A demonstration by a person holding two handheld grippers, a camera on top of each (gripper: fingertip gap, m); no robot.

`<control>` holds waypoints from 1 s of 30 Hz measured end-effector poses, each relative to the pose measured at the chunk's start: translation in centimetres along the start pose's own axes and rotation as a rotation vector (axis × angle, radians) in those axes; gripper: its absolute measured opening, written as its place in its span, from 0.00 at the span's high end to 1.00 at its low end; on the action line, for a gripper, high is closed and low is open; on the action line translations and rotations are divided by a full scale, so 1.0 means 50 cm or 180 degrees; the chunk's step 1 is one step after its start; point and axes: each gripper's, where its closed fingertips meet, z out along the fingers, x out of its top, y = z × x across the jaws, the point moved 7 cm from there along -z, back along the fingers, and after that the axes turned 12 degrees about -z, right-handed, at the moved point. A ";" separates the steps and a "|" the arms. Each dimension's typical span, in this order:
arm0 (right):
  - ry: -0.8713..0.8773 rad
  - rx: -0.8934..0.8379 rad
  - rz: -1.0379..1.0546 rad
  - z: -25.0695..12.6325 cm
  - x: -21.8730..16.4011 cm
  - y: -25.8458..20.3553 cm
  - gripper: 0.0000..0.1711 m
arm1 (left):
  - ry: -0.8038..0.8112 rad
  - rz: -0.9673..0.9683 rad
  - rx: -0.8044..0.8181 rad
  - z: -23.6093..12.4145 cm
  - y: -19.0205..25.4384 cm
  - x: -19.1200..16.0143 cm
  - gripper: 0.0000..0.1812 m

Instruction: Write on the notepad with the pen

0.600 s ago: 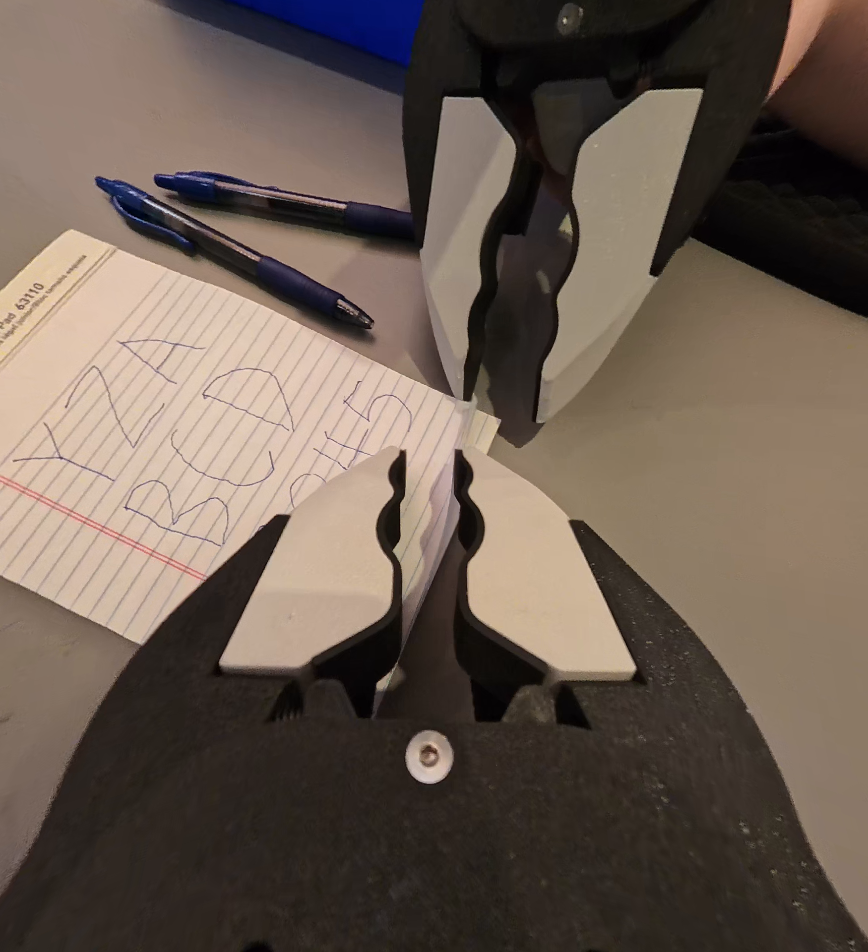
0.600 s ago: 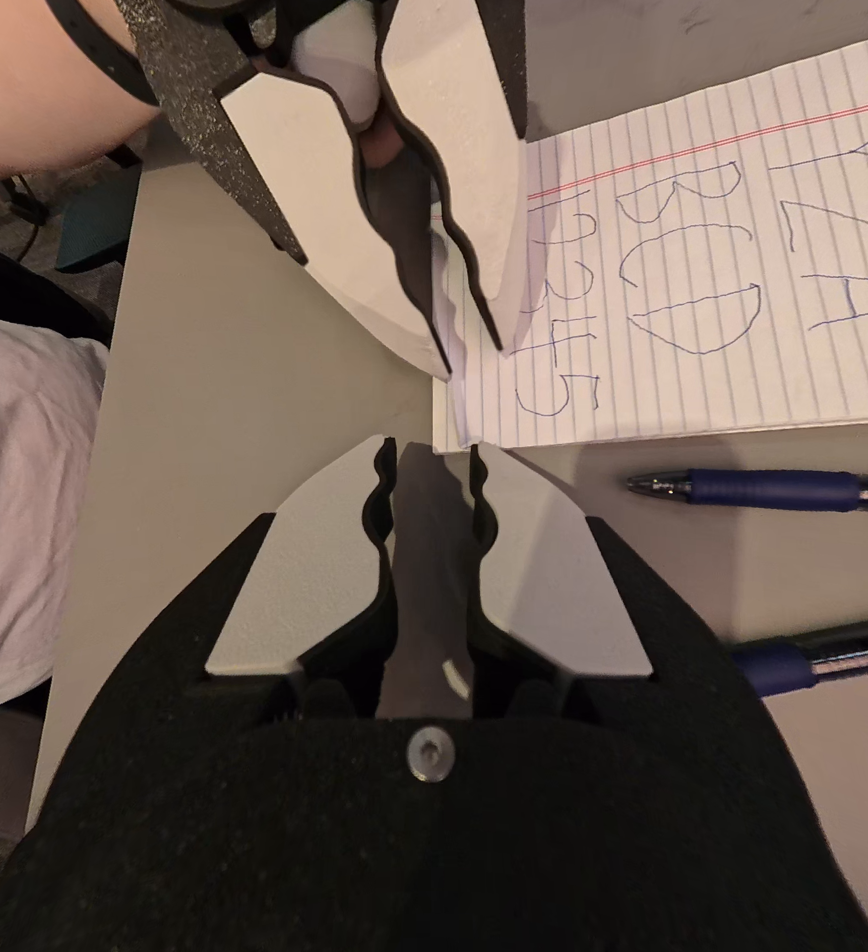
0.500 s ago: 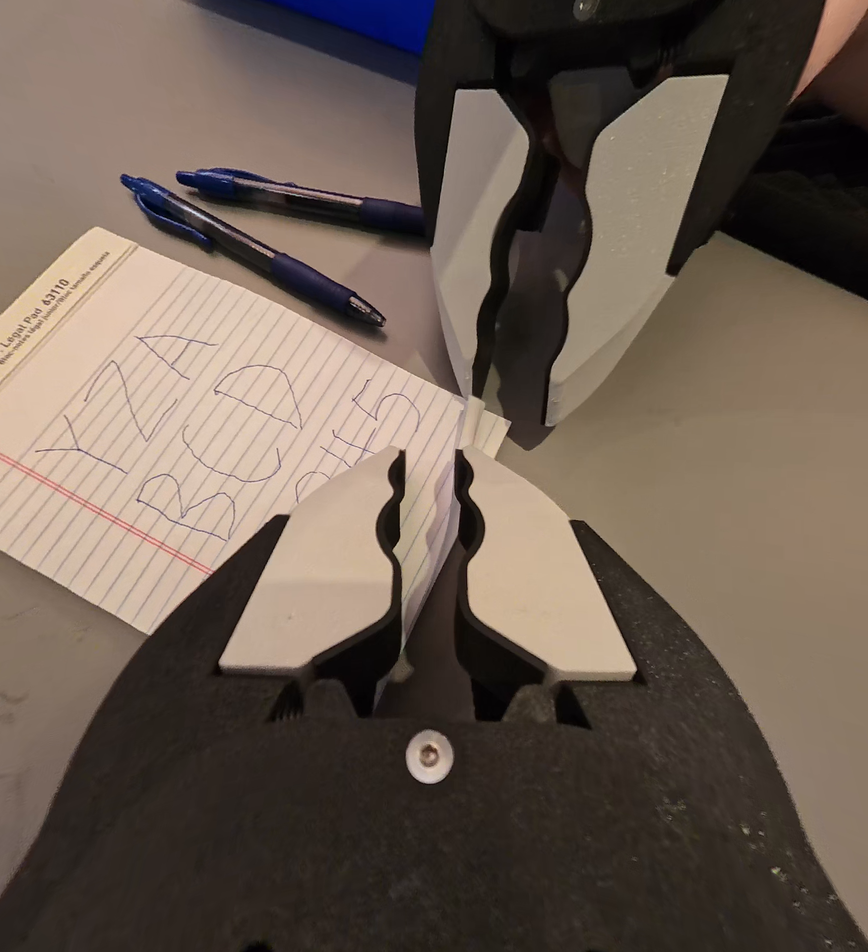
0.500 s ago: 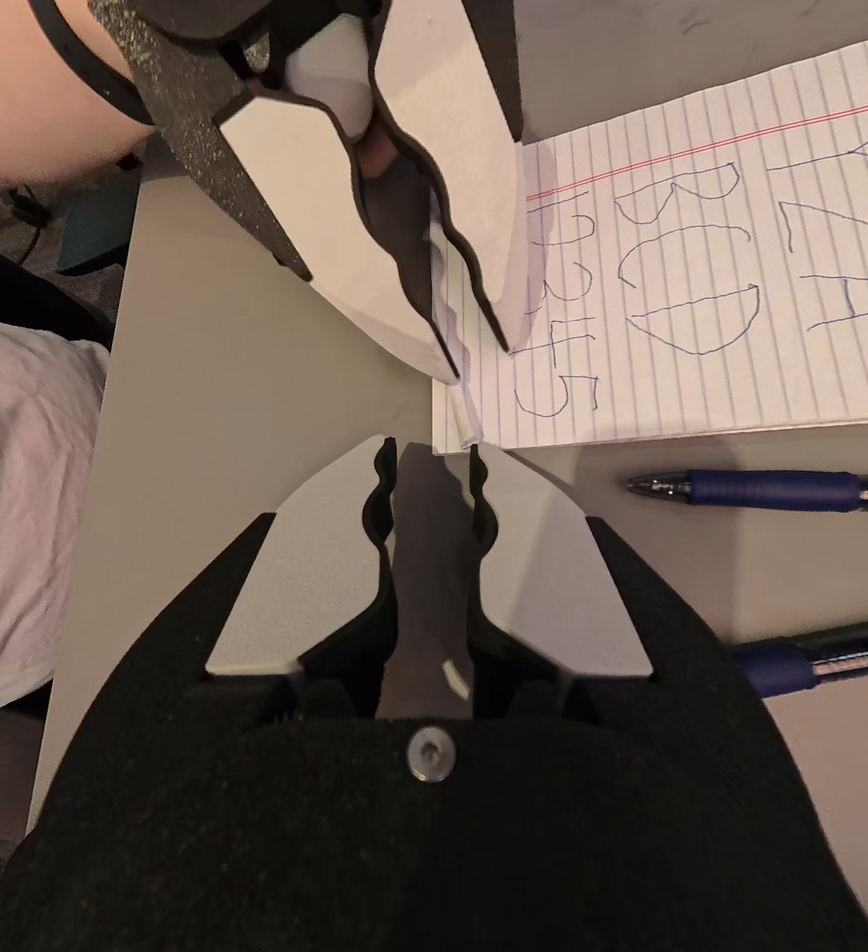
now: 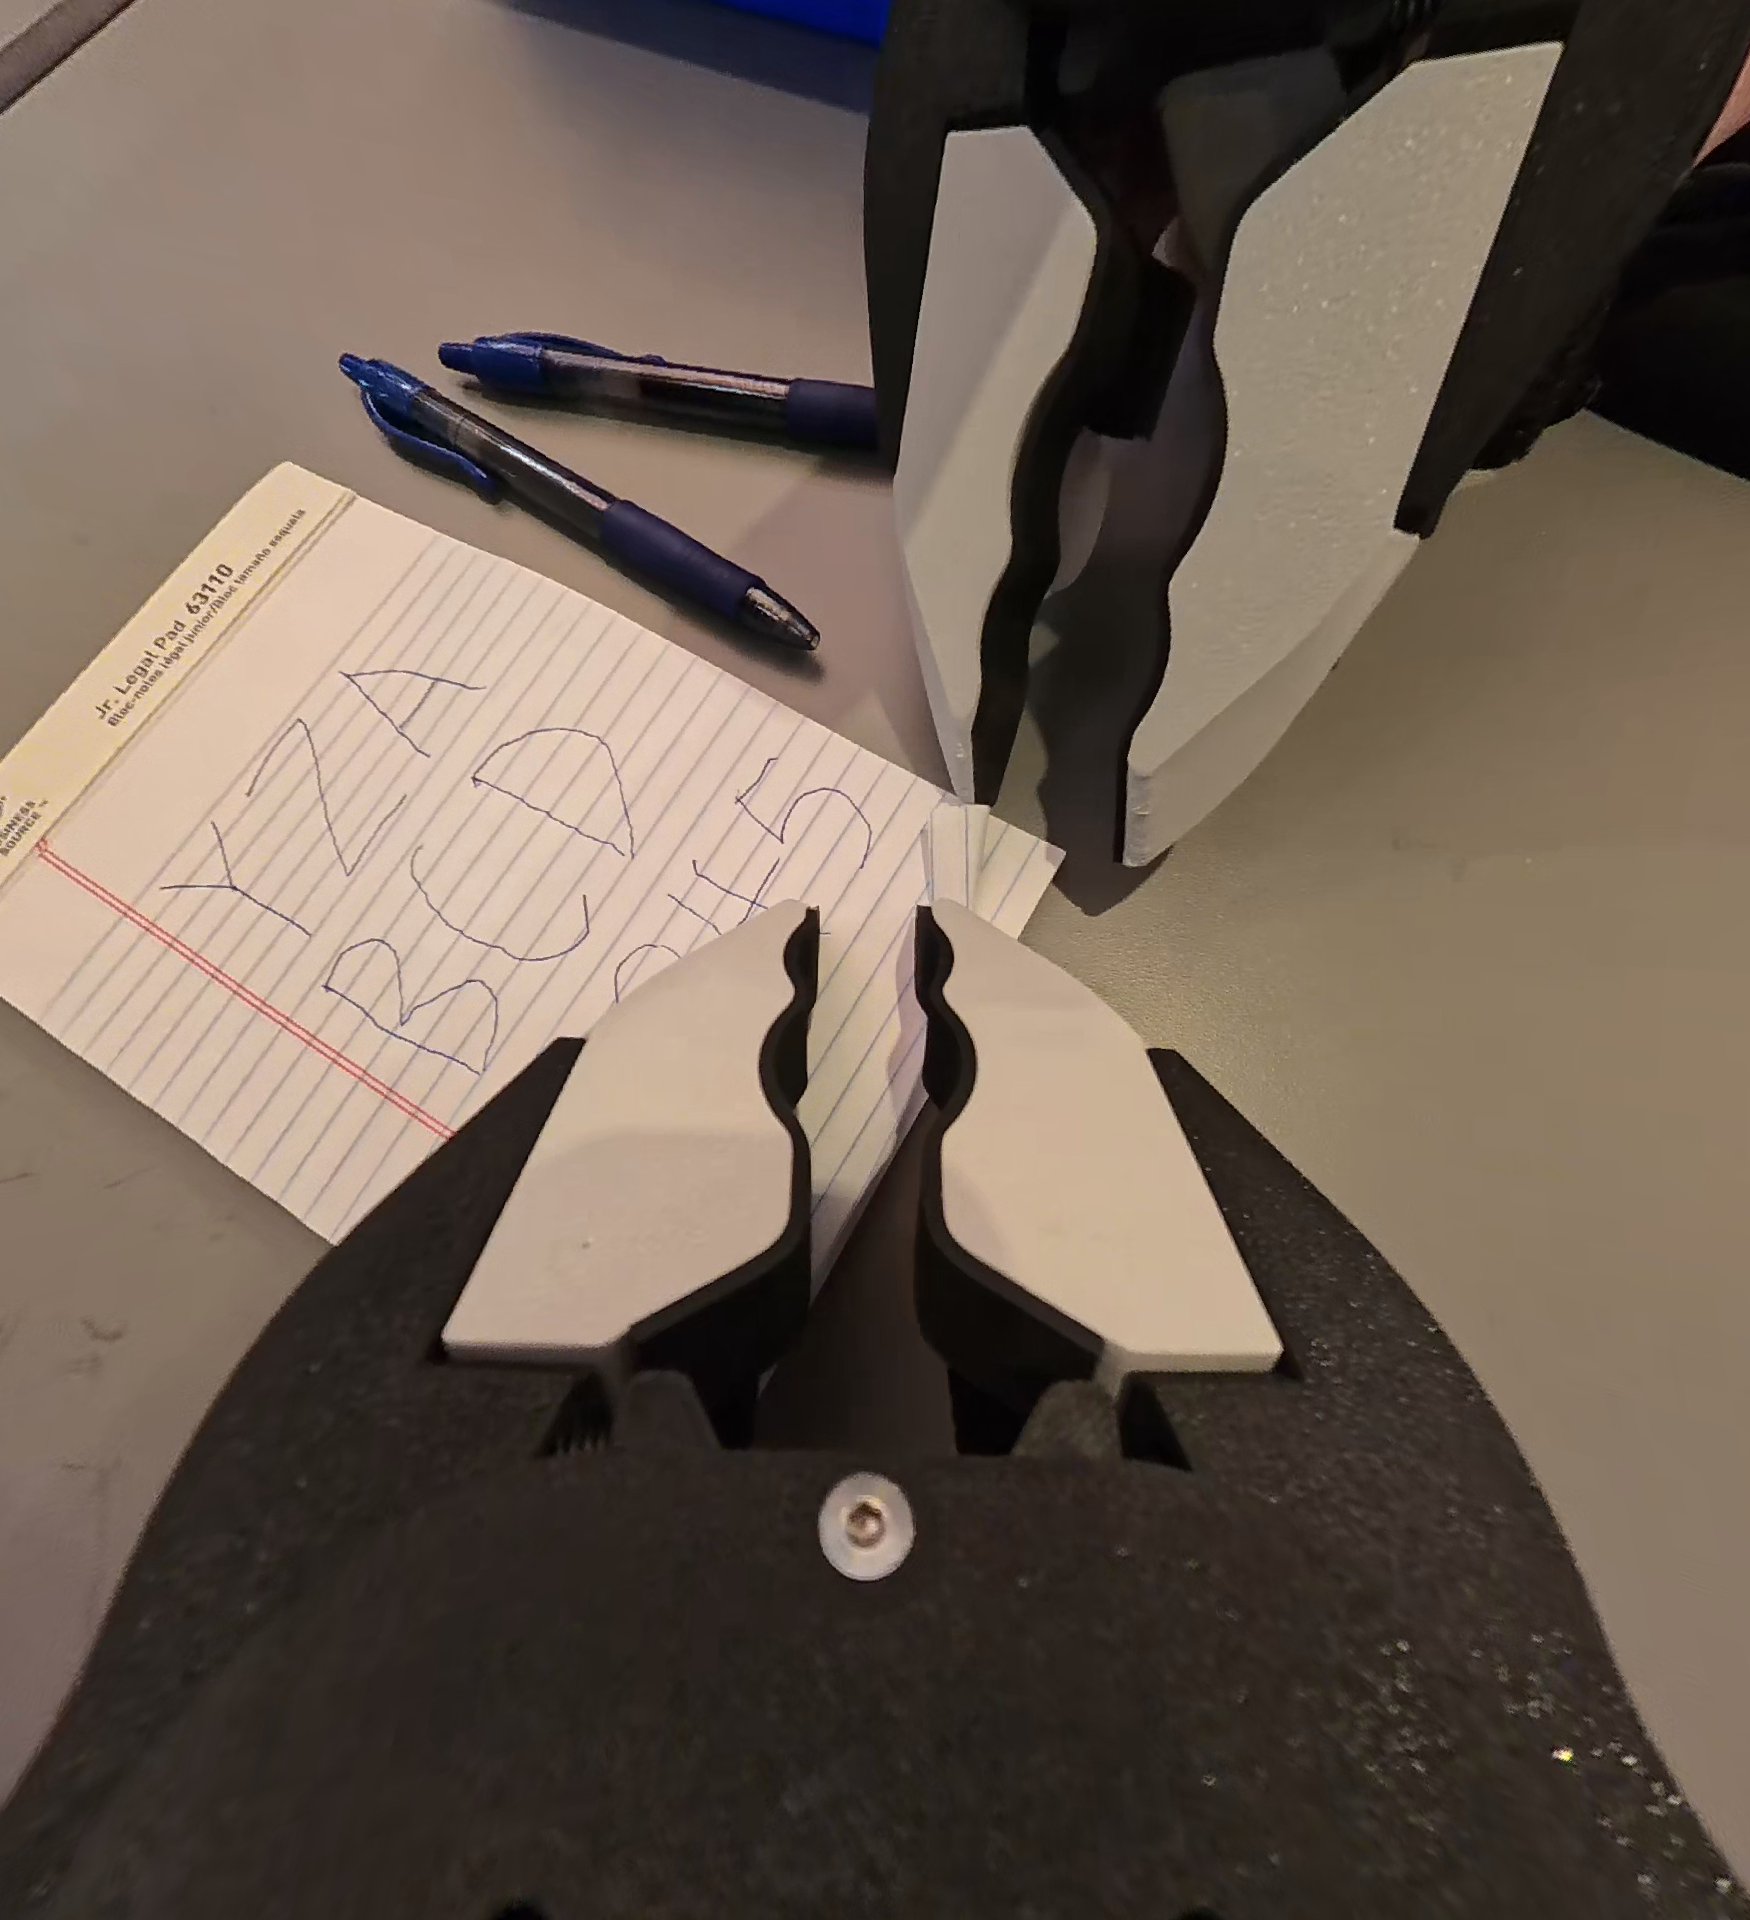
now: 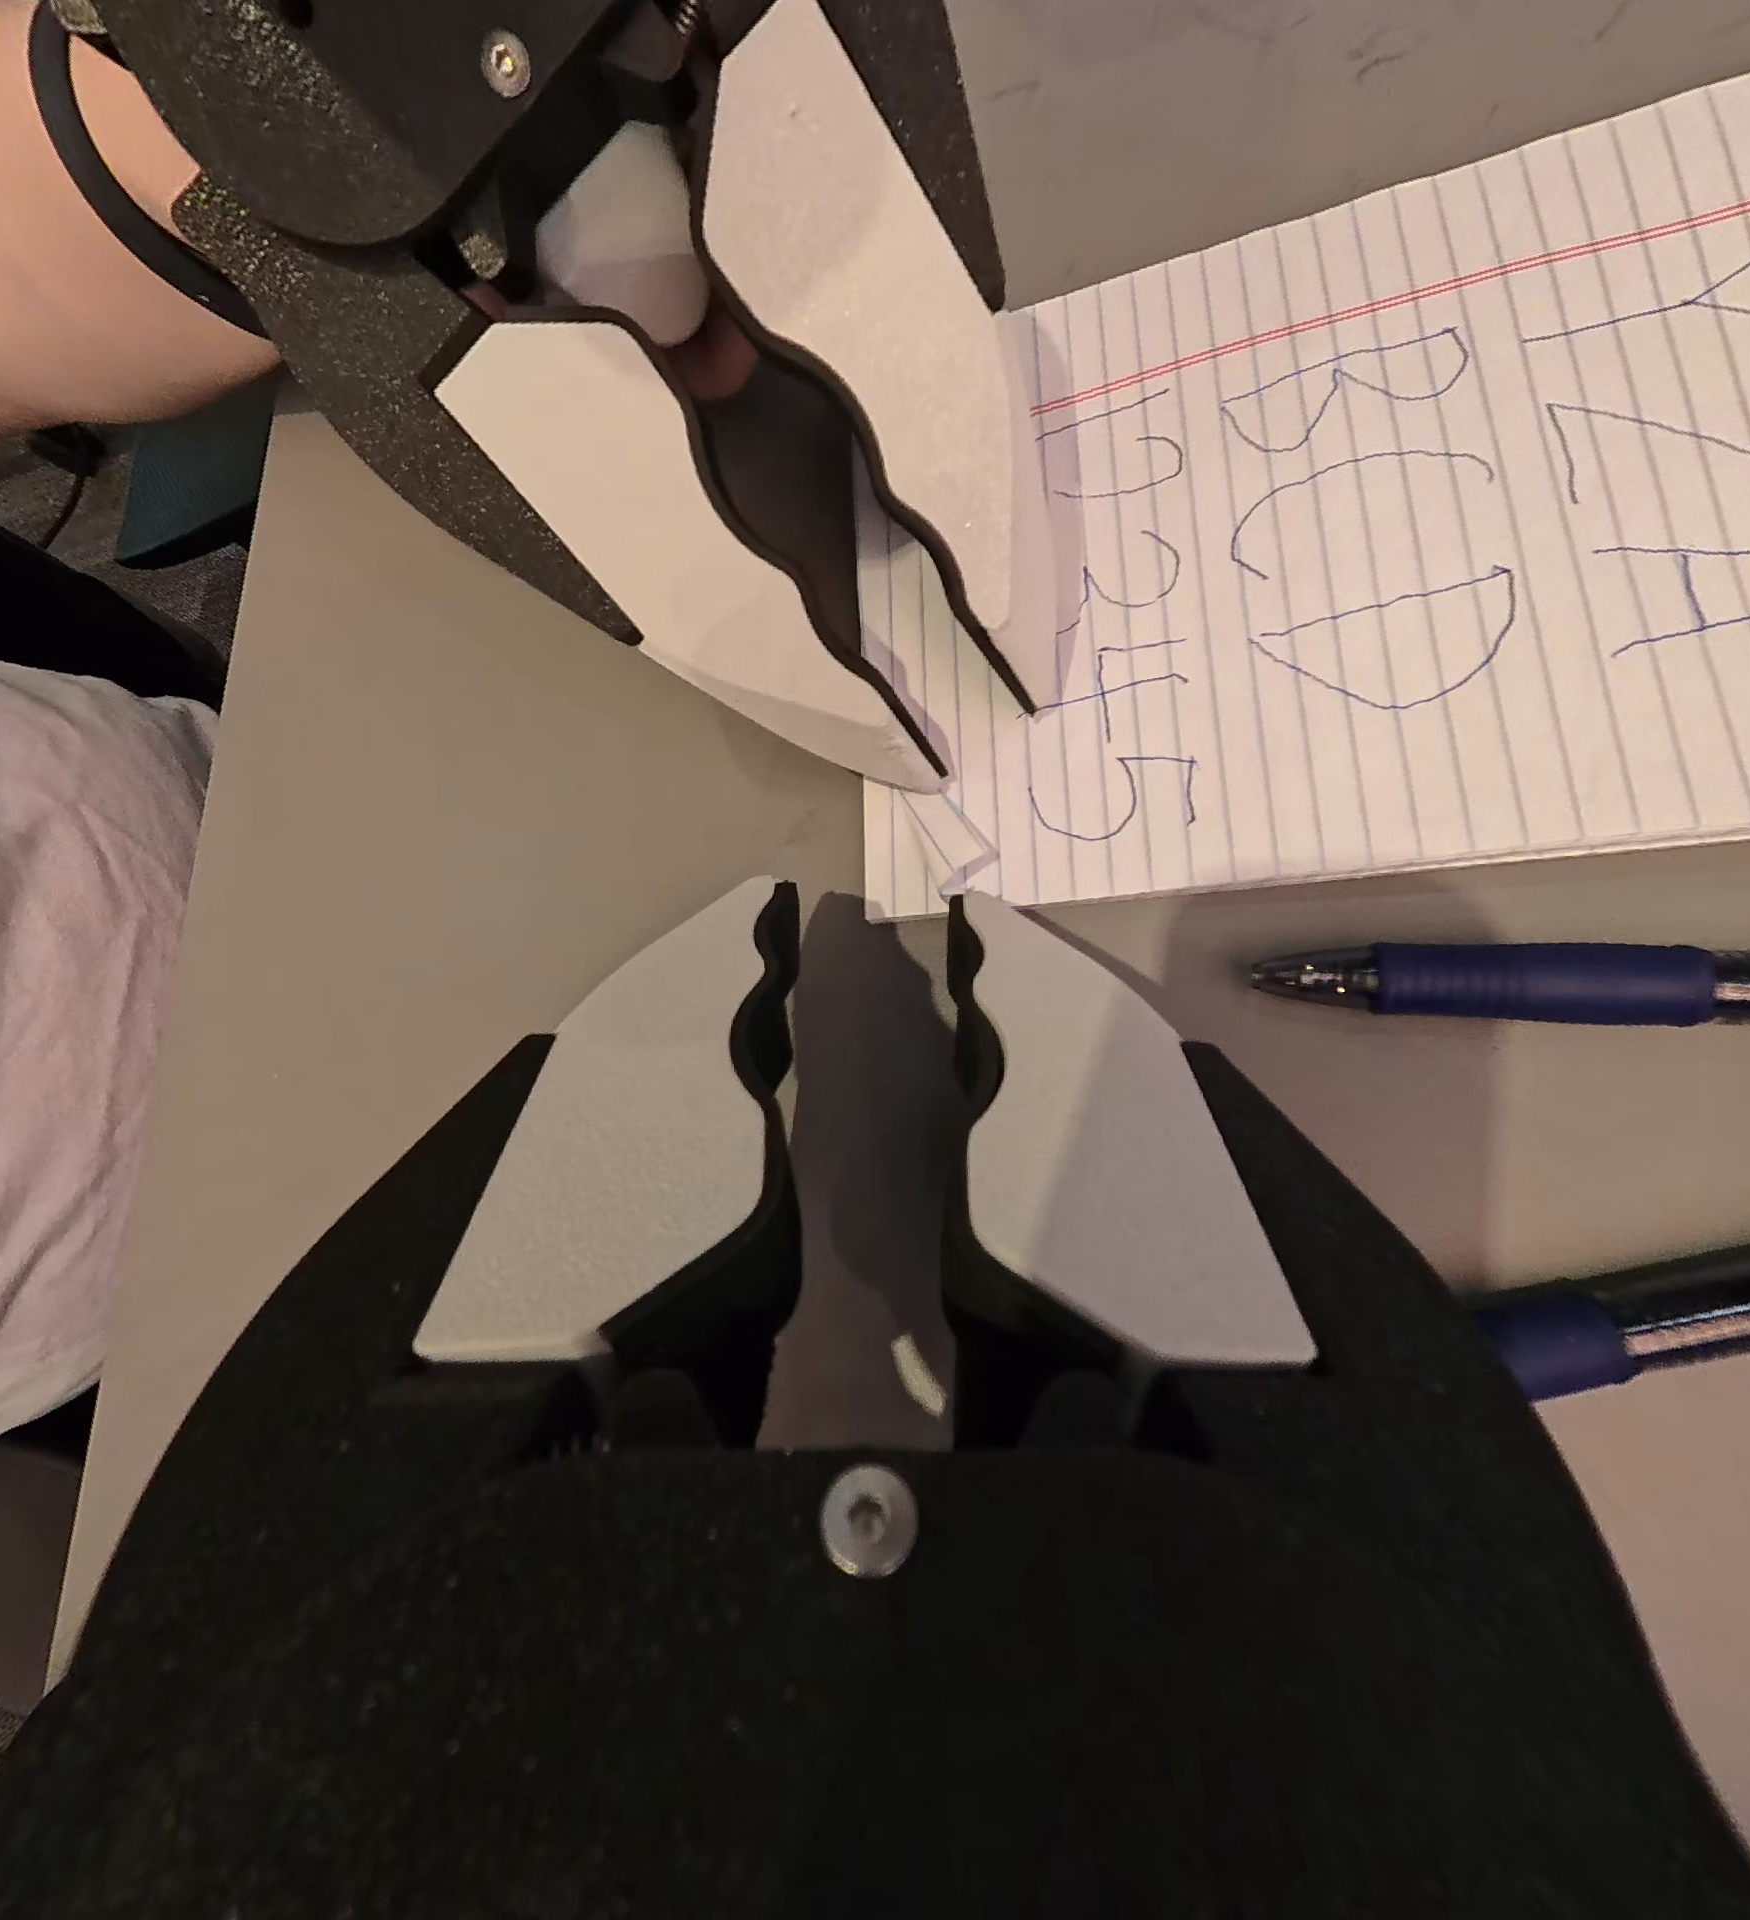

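The white lined notepad point(image 5: 383, 831) lies flat on the grey table with blue handwriting on its top sheet; it also shows in the right wrist view point(image 6: 1422, 727). Two blue pens lie beside it, the nearer pen point(image 5: 580, 499) point(image 6: 1536, 982) and the farther pen point(image 5: 663, 390) point(image 6: 1629, 1320); neither is held. My left gripper point(image 5: 866, 914) point(image 6: 987, 743) is narrowly open astride the pad's end edge, with a lifted sheet curling up between its fingers. My right gripper point(image 6: 871, 894) point(image 5: 1058, 821) is open and empty, tips at the pad's ruffled corner point(image 5: 985, 852).
A blue object point(image 5: 850, 21) lies at the table's back and a black textured thing point(image 5: 1733, 364) to the right. The table edge point(image 6: 227, 727) runs close to both grippers. A person's arm point(image 6: 40, 312) and white-shirted torso point(image 6: 19, 1039) are beyond it. The grippers are tip to tip, or close to it.
The two grippers have drawn a little closer over the pad's corner. The corner sheets are more ruffled and fanned out. The pens have not moved.
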 end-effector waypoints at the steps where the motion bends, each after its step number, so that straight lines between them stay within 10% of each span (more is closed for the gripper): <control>1: 0.0003 0.0001 0.0000 0.000 0.000 0.000 0.85 | 0.0001 0.0000 0.0000 0.000 0.000 0.000 0.91; 30: 0.0148 -0.0026 -0.0069 -0.006 0.008 -0.001 0.83 | 0.0004 0.0015 -0.0010 -0.002 -0.001 -0.001 0.91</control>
